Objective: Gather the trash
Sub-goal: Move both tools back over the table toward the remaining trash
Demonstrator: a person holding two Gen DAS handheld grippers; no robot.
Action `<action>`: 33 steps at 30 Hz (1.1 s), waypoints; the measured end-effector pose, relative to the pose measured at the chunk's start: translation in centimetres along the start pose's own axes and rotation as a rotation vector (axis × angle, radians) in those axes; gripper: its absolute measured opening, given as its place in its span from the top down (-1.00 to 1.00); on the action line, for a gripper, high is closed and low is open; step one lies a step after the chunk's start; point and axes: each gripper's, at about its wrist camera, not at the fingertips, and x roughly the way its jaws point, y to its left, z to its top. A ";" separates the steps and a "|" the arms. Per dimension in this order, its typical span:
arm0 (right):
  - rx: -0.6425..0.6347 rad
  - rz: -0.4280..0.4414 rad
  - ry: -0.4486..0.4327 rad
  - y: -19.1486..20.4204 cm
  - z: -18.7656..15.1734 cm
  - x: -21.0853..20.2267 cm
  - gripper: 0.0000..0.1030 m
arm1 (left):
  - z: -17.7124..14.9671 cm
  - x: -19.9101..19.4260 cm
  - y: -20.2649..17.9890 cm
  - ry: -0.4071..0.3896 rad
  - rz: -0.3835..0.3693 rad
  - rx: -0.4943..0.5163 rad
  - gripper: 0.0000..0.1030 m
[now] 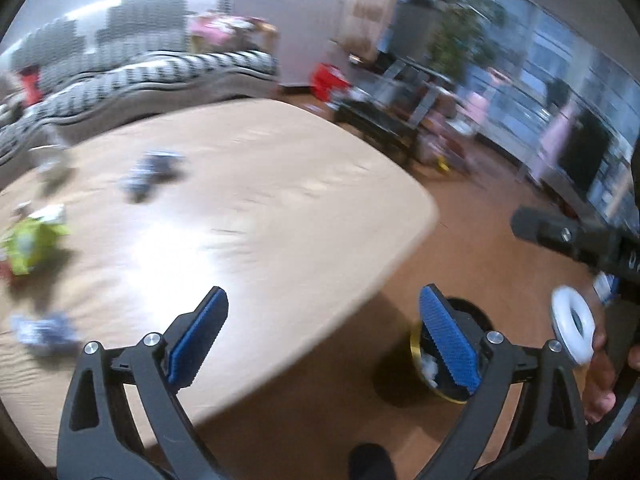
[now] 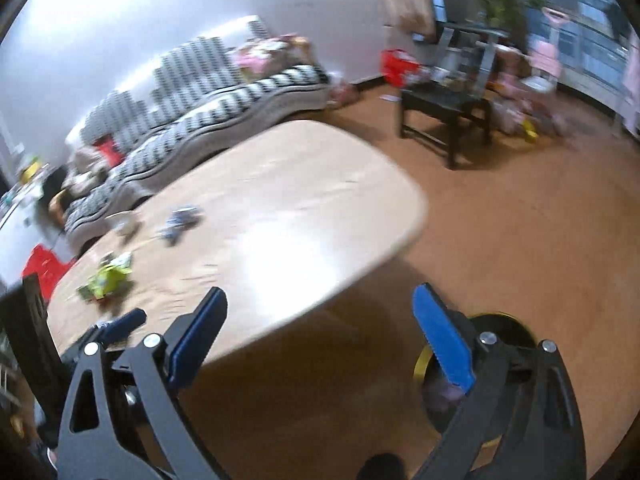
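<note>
Both views are motion-blurred. My left gripper (image 1: 324,336) is open and empty above the near right corner of a light wooden table (image 1: 248,184). My right gripper (image 2: 320,336) is open and empty, also near that corner. A black trash bin with a gold rim (image 1: 430,364) stands on the floor under the right fingers; it also shows in the right wrist view (image 2: 500,328). Trash lies on the table: a green wrapper (image 1: 30,244), a blue-white wrapper (image 1: 150,172) and another blue-white wrapper (image 1: 44,330). The right wrist view shows the green wrapper (image 2: 108,278) and a blue-white wrapper (image 2: 180,220).
The right-hand gripper body (image 1: 576,236) and a hand show at the right of the left wrist view. A striped sofa (image 2: 208,108) stands behind the table. A black low table (image 2: 444,108) and clutter stand on the wooden floor (image 2: 520,208) at the right.
</note>
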 end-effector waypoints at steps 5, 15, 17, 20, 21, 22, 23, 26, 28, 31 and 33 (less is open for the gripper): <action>-0.088 0.118 0.008 8.6 0.1 2.1 -0.76 | 0.3 -5.9 9.5 -0.064 0.137 -0.091 -0.82; -0.287 0.298 0.085 24.3 -2.0 6.7 -0.76 | -1.6 -14.4 24.3 -0.136 0.374 -0.203 -0.82; -0.327 0.319 0.093 26.2 -2.7 7.5 -0.76 | -2.2 -15.5 26.5 -0.140 0.397 -0.227 -0.82; -0.381 0.342 0.100 29.2 -3.7 8.4 -0.76 | -3.2 -16.6 29.7 -0.142 0.430 -0.271 -0.82; -0.399 0.348 0.101 30.2 -4.0 8.8 -0.76 | -3.6 -16.8 30.3 -0.140 0.436 -0.286 -0.82; -0.411 0.350 0.102 30.6 -4.2 9.1 -0.76 | -3.8 -16.9 31.2 -0.137 0.442 -0.307 -0.82; -0.427 0.350 0.103 31.4 -4.5 9.4 -0.76 | -4.0 -16.9 32.1 -0.135 0.445 -0.336 -0.82; -0.445 0.352 0.110 32.5 -4.8 10.5 -0.76 | -3.9 -16.4 33.9 -0.124 0.442 -0.372 -0.82; -0.449 0.349 0.114 33.2 -4.7 11.5 -0.76 | -3.9 -15.9 34.5 -0.118 0.444 -0.368 -0.82; -0.464 0.343 0.106 33.9 -4.6 12.8 -0.76 | -3.2 -14.2 35.0 -0.107 0.449 -0.355 -0.82; -0.477 0.334 0.101 34.4 -4.4 13.7 -0.76 | -2.6 -12.5 35.5 -0.092 0.445 -0.343 -0.82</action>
